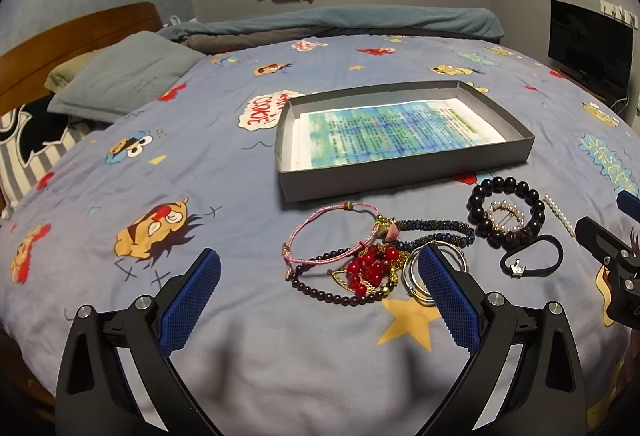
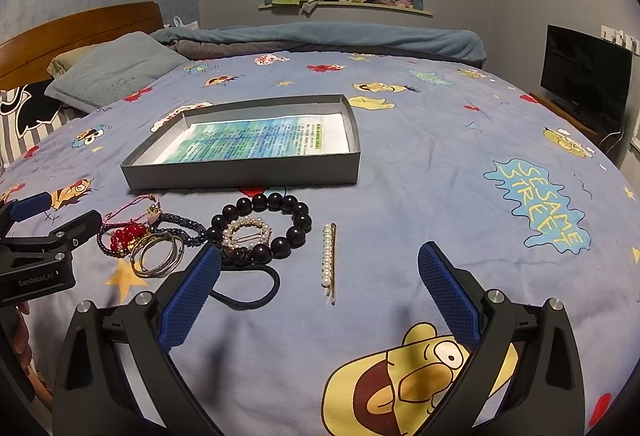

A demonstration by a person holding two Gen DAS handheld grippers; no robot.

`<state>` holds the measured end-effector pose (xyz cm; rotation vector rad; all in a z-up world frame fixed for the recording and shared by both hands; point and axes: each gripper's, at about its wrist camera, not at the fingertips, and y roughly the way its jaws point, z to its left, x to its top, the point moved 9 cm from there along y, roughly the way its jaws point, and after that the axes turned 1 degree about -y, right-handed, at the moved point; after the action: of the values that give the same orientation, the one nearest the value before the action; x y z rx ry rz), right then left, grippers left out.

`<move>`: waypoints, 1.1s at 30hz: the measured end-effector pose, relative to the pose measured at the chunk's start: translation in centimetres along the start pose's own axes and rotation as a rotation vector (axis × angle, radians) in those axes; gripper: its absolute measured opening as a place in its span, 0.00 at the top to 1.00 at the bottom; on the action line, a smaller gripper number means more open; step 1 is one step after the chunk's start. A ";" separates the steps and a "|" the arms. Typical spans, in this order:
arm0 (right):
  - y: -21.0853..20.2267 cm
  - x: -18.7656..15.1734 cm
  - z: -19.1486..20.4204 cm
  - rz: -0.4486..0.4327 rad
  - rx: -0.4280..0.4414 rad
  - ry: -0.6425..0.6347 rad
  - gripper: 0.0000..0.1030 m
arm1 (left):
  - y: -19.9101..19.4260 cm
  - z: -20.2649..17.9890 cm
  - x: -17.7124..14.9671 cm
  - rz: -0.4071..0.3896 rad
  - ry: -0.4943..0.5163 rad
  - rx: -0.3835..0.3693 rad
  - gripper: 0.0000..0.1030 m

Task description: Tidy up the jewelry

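Observation:
A shallow grey box [image 1: 400, 178] [image 2: 244, 172] with a printed sheet inside lies on the bed. In front of it is a jewelry pile: pink cord bracelet [image 1: 316, 220], red bead cluster [image 1: 370, 268] [image 2: 126, 234], silver bangles [image 1: 412, 276] [image 2: 158, 256], black bead bracelet [image 1: 504, 188] [image 2: 276, 202], pearl clip [image 1: 506, 218] [image 2: 248, 232], pearl hairpin [image 1: 560, 214] [image 2: 329, 256], dark hair tie [image 1: 532, 260] [image 2: 256, 288]. My left gripper [image 1: 320, 276] is open, just short of the pile. My right gripper [image 2: 320, 268] is open, with the hairpin between its fingers.
The bed has a blue cartoon-print cover [image 2: 440, 164]. Pillows [image 1: 120, 76] and a wooden headboard [image 1: 72, 28] are at the left. A folded blanket [image 2: 320, 36] lies at the far edge. A TV [image 2: 584, 76] stands at the right.

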<state>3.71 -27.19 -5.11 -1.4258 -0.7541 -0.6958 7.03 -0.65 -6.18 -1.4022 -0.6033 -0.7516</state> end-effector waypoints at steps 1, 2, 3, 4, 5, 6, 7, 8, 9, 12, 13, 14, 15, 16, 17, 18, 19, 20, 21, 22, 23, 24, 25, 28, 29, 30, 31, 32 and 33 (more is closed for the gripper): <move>0.0 0.0 0.0 -0.002 0.001 0.000 0.05 | 0.0 0.0 0.0 0.001 0.002 0.003 0.05; 0.0 0.0 0.1 -0.004 0.000 0.000 0.05 | 0.0 0.0 0.0 0.002 0.002 0.003 0.05; 0.1 0.0 0.1 -0.003 -0.002 -0.002 0.05 | -0.1 -0.1 0.0 0.001 0.002 0.002 0.05; 0.1 0.0 0.1 -0.001 -0.001 -0.002 0.05 | -0.1 -0.2 -0.1 0.002 0.001 0.002 0.05; 0.0 -0.1 0.0 -0.003 0.000 -0.001 0.05 | 0.0 -0.2 -0.1 0.003 0.001 0.002 0.05; 0.1 -0.1 0.0 -0.004 -0.001 -0.001 0.05 | 0.0 -0.3 -0.1 0.004 0.001 0.002 0.05; 0.1 0.0 0.1 0.001 -0.003 -0.002 0.05 | 0.0 -0.2 -0.3 0.005 0.003 -0.002 0.05; 0.1 0.0 0.1 0.003 -0.001 -0.002 0.05 | 0.0 -0.2 -0.3 0.005 0.003 -0.002 0.05; 0.0 0.0 0.1 -0.001 0.000 -0.001 0.05 | 0.0 -0.2 -0.3 0.005 0.003 -0.001 0.05; 0.0 0.0 0.1 0.000 -0.001 -0.003 0.05 | 0.0 -0.2 -0.3 0.006 0.003 -0.002 0.05; 0.0 0.0 0.1 -0.002 0.000 -0.002 0.05 | 0.0 -0.2 -0.3 0.007 0.003 -0.002 0.05; 0.0 0.0 0.1 -0.003 -0.001 -0.003 0.05 | 0.0 -0.2 -0.3 0.006 0.002 -0.003 0.05; 0.0 0.0 0.0 0.000 -0.002 -0.003 0.05 | 0.0 -0.1 -0.3 0.006 0.001 -0.005 0.05; 0.0 -0.1 0.0 0.000 -0.001 -0.002 0.05 | 0.1 -0.2 -0.3 0.006 0.002 -0.004 0.05; 0.0 -0.1 0.0 -0.002 -0.001 -0.002 0.05 | 0.1 -0.2 -0.4 0.008 0.003 -0.004 0.05; 0.0 -0.1 0.0 -0.003 -0.002 -0.002 0.05 | 0.1 -0.2 -0.4 0.009 0.004 -0.004 0.05; 0.1 -0.1 0.0 -0.002 -0.002 -0.003 0.05 | 0.1 -0.1 -0.4 0.008 0.003 -0.004 0.05; 0.1 -0.1 0.0 -0.001 -0.002 -0.003 0.05 | 0.1 -0.1 -0.4 0.009 0.003 -0.005 0.05; 0.1 -0.1 0.0 -0.002 -0.001 -0.003 0.05 | 0.1 0.0 -0.4 0.008 0.003 -0.006 0.05; 0.1 -0.1 0.0 -0.002 -0.002 -0.004 0.05 | 0.1 0.0 -0.4 0.007 0.002 -0.005 0.05; 0.1 -0.2 0.0 0.000 -0.003 -0.004 0.05 | 0.1 -0.1 -0.4 0.008 0.002 -0.005 0.05; 0.1 -0.2 0.0 0.001 -0.002 -0.003 0.05 | 0.1 -0.1 -0.4 0.009 0.002 -0.005 0.05; 0.1 -0.2 0.0 -0.001 -0.001 -0.003 0.05 | 0.1 -0.1 -0.4 0.010 0.002 -0.004 0.05; 0.1 -0.2 0.1 0.002 -0.002 -0.004 0.05 | 0.2 0.0 -0.5 0.010 0.003 -0.003 0.05; 0.1 -0.2 0.1 0.001 -0.002 -0.004 0.05 | 0.2 0.0 -0.4 0.012 0.003 -0.005 0.05; 0.1 -0.2 0.1 -0.001 -0.003 -0.005 0.05 | 0.2 0.0 -0.5 0.013 0.003 -0.005 0.05; 0.1 -0.2 0.1 0.001 -0.003 -0.006 0.05 | 0.2 0.0 -0.5 0.012 0.003 -0.004 0.05; 0.2 -0.2 0.1 0.003 -0.002 -0.006 0.05 | 0.2 0.0 -0.5 0.013 0.003 -0.004 0.05; 0.2 -0.2 0.1 0.002 -0.002 -0.006 0.05 | 0.2 0.0 -0.5 0.014 0.002 -0.006 0.05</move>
<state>3.71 -27.09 -5.42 -1.4308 -0.7563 -0.6914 6.90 -0.59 -6.66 -1.4097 -0.5899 -0.7442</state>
